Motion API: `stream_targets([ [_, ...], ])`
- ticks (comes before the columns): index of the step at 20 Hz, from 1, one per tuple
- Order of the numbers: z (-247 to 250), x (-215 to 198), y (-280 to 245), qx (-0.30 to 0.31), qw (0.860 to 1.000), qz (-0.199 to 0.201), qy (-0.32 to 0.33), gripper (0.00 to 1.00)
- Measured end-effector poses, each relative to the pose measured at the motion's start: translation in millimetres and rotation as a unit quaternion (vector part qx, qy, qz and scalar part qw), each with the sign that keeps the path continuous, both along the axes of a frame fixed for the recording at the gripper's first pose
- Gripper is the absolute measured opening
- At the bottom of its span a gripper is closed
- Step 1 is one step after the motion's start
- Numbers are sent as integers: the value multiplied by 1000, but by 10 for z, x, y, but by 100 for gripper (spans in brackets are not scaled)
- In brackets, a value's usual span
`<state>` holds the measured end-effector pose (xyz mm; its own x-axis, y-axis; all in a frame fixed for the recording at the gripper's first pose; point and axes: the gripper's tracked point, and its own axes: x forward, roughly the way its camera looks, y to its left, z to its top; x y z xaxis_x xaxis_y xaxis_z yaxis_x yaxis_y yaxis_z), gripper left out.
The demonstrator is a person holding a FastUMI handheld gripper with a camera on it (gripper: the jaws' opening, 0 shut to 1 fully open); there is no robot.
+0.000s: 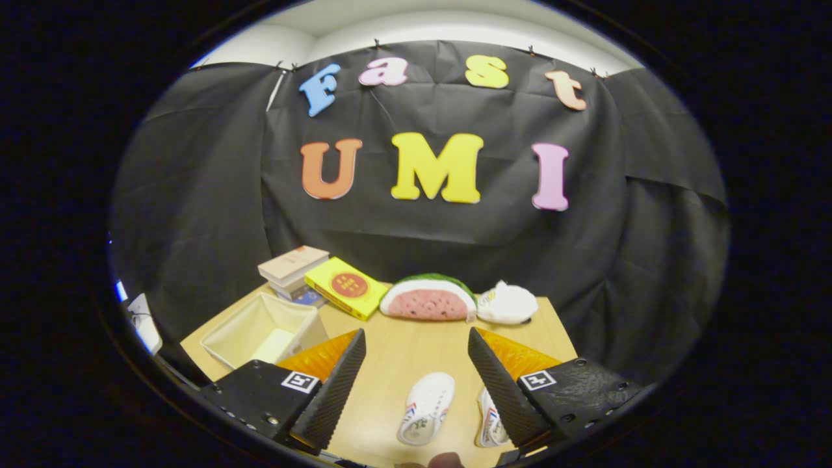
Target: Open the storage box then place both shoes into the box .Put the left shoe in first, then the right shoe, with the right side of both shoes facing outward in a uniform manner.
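While both shoes lie on the wooden table (403, 351), the left-hand shoe (426, 408) rests in the gap between the gripper's fingers, its toe pointing away, and the other shoe (489, 419) lies just beside it, partly hidden behind the right finger (500, 383). The gripper (416, 374) hovers above them with its fingers spread wide apart, grasping nothing. Off to the left, beyond the left finger (335, 390), stands the storage box (260, 328), a pale open-topped bin near the table's edge. Farther back along the table, close to the black cloth wall, sit a stack of books (294, 268), a yellow box (344, 287) leaning just beside them, a watermelon-slice plush (429, 299), and a white plush toy (508, 303) touching the watermelon's right end. Whether the storage box has a lid cannot be told.
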<state>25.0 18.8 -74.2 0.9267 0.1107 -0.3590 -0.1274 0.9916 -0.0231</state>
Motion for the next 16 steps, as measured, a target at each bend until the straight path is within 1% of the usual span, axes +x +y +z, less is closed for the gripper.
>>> stream_targets([
  [2,-426,-30,-212,10,998,-14,63,96],
  [5,-1066,-60,-400,33,987,-31,156,96],
  [7,-1426,-34,-447,46,976,-33,210,96],
  [11,-2034,123,-409,61,954,-26,292,96],
  [14,-2386,214,-415,77,934,-34,348,96],
  [16,-2536,299,-406,90,923,-34,372,96],
])
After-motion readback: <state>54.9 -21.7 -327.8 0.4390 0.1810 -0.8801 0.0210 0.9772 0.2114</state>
